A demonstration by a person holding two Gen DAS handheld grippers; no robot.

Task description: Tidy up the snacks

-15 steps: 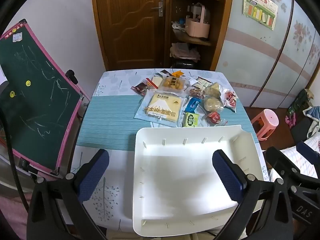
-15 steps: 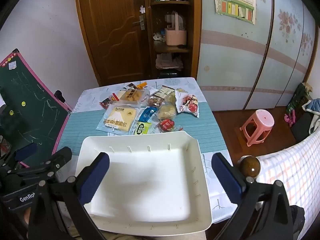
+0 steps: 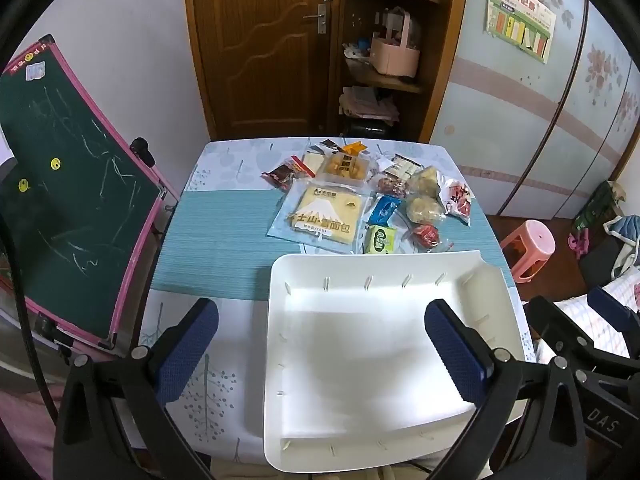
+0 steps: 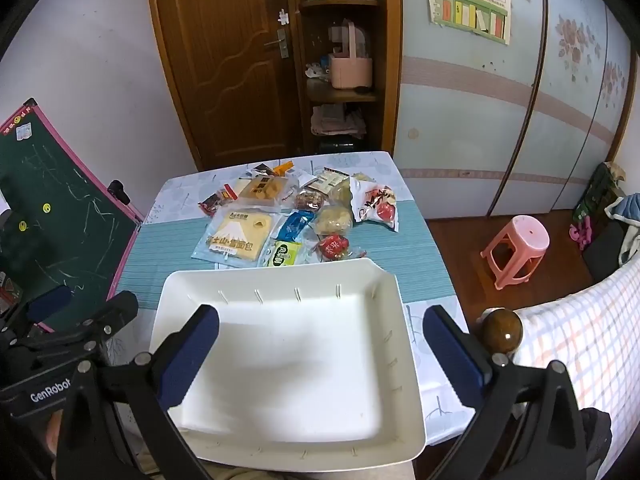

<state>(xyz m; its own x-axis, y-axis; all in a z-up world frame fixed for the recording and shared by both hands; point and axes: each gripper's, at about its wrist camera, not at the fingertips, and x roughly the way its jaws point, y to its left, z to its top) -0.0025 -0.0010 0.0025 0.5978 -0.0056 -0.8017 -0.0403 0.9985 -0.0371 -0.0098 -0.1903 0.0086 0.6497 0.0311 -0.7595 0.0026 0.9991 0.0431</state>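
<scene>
A white tray (image 3: pixel 280 320) stands empty on the table's near side; it also shows in the right wrist view (image 4: pixel 404 320). Behind it lies a pile of packaged snacks: a large toast bread pack (image 3: pixel 326 216) (image 4: pixel 236 236), a blue packet (image 3: pixel 384 208) (image 4: pixel 294 226), a green packet (image 3: pixel 380 240) (image 4: pixel 284 254), a red packet (image 3: pixel 428 234) (image 4: pixel 334 246) and several more. My left gripper (image 3: pixel 322 348) is open and empty above the tray's near left part. My right gripper (image 4: pixel 320 356) is open and empty above the tray's near part.
A green chalkboard with a pink frame (image 3: pixel 68 184) leans at the table's left edge. A pink stool (image 4: pixel 518 248) stands on the floor to the right. A checked cloth and a brown knob (image 4: pixel 502 330) are near the right corner. A door and shelves stand behind the table.
</scene>
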